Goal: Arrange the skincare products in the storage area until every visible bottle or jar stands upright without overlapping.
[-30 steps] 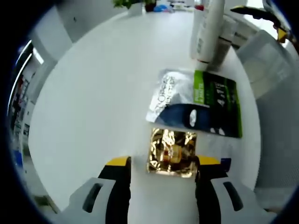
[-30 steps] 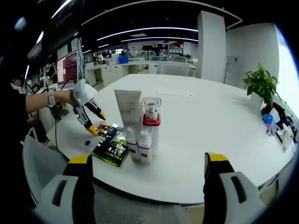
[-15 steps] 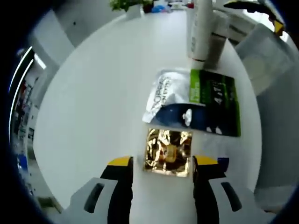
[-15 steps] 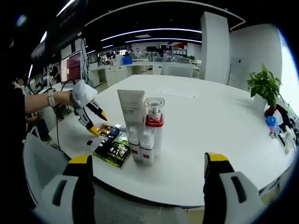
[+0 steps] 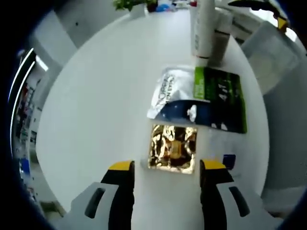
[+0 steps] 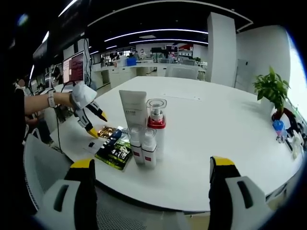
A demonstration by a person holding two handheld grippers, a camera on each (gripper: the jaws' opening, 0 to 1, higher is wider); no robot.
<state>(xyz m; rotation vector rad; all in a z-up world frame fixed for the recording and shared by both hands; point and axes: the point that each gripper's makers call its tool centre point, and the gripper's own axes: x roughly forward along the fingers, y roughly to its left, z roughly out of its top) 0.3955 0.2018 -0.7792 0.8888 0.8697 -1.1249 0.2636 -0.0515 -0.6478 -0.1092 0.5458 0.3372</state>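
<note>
In the left gripper view we look down on a round white table (image 5: 96, 96). From the left, the left gripper (image 5: 166, 168) holds its two yellow-tipped jaws apart above the table, and between the tips, a little past them, lies a gold foil packet (image 5: 172, 154), flat and untouched by either jaw. Just beyond it a silver sachet (image 5: 170, 91) and a green and black sachet (image 5: 218, 103) lie flat, the second overlapping the first, with a dark blue patch where they meet (we cannot tell to which sachet it belongs). Right of the right jaw tip sits a small blue-marked label (image 5: 229, 160). At the far end of the sachets stands a white tube (image 5: 201, 28), upright, with other bottles behind it too blurred to tell apart.

In the right gripper view we find, from the left, a person's forearm with a wristwatch (image 6: 51, 99), the hand holding the left gripper (image 6: 96, 123), whose jaws stand apart over the gold foil packet (image 6: 106, 131). Next comes the green and black sachet (image 6: 115, 153), then the cluster of upright products: a white tube (image 6: 133, 110), two small white bottles (image 6: 142, 146) touching side by side, and a pump bottle (image 6: 156, 125) with a clear cap and red collar. At the bottom the right gripper (image 6: 151, 172) shows its jaws wide apart, holding nothing, near the table's edge. A potted plant (image 6: 269, 88) stands far right.
</note>
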